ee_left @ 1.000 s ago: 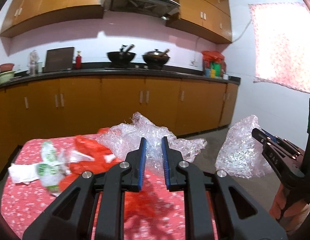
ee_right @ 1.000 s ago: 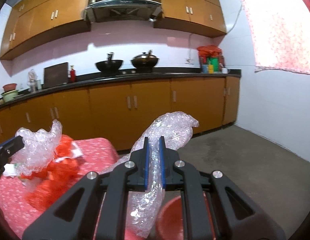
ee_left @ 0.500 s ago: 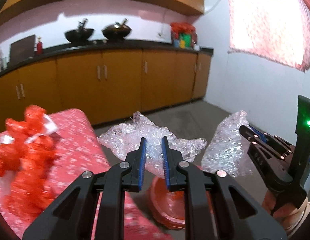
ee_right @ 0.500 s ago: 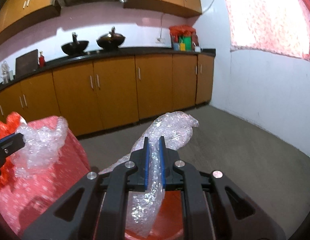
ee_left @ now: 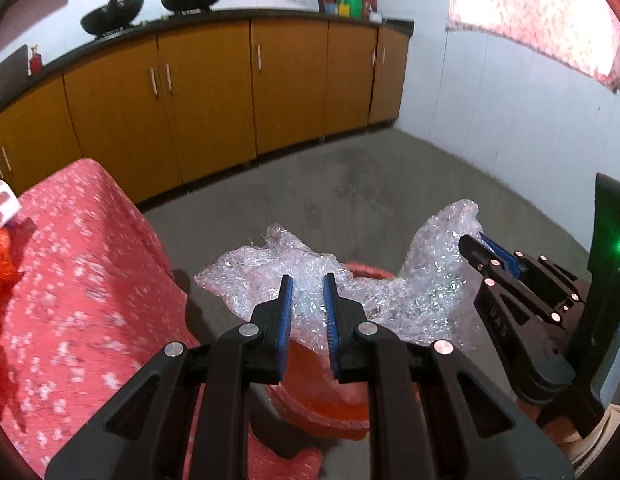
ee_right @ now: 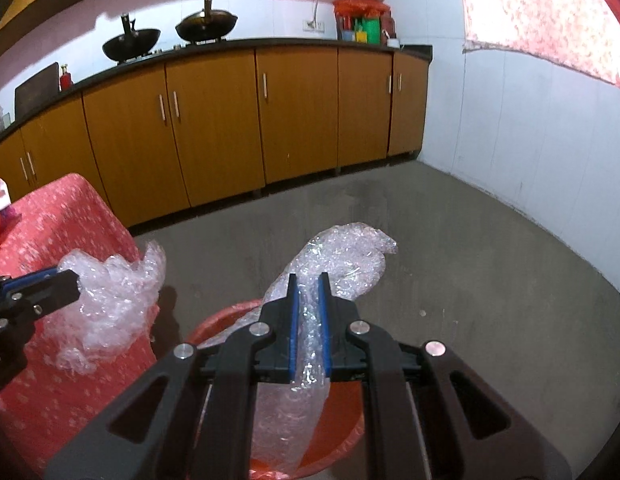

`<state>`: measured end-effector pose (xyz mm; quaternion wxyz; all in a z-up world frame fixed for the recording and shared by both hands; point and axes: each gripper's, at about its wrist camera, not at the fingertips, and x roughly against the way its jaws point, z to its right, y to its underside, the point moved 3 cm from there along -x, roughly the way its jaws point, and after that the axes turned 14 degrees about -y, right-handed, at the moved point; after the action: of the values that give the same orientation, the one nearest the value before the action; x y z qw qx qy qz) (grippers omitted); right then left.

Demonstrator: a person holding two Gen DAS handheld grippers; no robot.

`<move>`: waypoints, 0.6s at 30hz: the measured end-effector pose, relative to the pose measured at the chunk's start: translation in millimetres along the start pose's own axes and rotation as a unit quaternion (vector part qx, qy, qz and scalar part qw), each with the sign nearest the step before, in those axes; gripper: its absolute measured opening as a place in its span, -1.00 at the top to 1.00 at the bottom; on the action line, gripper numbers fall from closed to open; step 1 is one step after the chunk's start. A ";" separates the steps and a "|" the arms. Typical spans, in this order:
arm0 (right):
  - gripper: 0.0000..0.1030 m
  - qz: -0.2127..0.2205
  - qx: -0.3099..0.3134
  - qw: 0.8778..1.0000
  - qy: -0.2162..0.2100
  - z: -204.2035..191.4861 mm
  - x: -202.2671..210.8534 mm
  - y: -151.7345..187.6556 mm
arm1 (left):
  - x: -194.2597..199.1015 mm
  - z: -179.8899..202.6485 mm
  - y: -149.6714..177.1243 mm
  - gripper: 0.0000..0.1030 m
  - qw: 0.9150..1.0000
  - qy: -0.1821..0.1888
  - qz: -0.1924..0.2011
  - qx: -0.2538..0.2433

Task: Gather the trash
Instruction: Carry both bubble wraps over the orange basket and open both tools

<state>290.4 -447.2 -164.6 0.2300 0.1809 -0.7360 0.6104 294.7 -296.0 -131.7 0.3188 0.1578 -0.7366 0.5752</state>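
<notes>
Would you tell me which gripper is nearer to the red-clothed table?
Left. The left gripper, shut on bubble wrap, hangs just beside the table edge. The right gripper, holding its own bubble wrap, sits farther out over the red bin.

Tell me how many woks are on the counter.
2: one black wok on the stove at the counter's left, and a second wok right beside it. Others may be out of frame.

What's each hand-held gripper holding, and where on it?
Left hand-held gripper pinches one end of a crumpled clear bubble-wrap sheet; right hand-held gripper pinches its other end, above the red bin.
</notes>
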 end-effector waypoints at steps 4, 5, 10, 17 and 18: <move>0.80 -0.014 0.000 1.000 -0.005 3.5 -16.1 6.2 | -13.2 13.5 -0.5 0.70 1.000 -0.003 -0.010 -0.011; 0.80 -0.017 -0.002 1.000 -0.007 5.1 -19.0 7.6 | -16.8 16.0 1.0 0.70 1.000 -0.005 -0.015 -0.013; 0.79 -0.025 -0.014 0.999 -0.020 11.9 -31.7 9.6 | -31.4 27.5 7.1 0.70 0.999 -0.003 -0.040 -0.010; 0.72 -0.032 -0.014 0.998 -0.049 11.5 -39.5 13.1 | -39.4 36.3 6.9 0.69 0.999 -0.004 -0.049 -0.009; 0.72 -0.033 -0.012 0.998 -0.052 10.3 -39.9 13.8 | -39.6 37.6 7.4 0.69 0.999 -0.005 -0.051 -0.008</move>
<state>314.6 -455.3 -199.7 0.2138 0.2334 -0.7479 0.5835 309.0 -334.9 -168.1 0.3451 0.1954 -0.7337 0.5518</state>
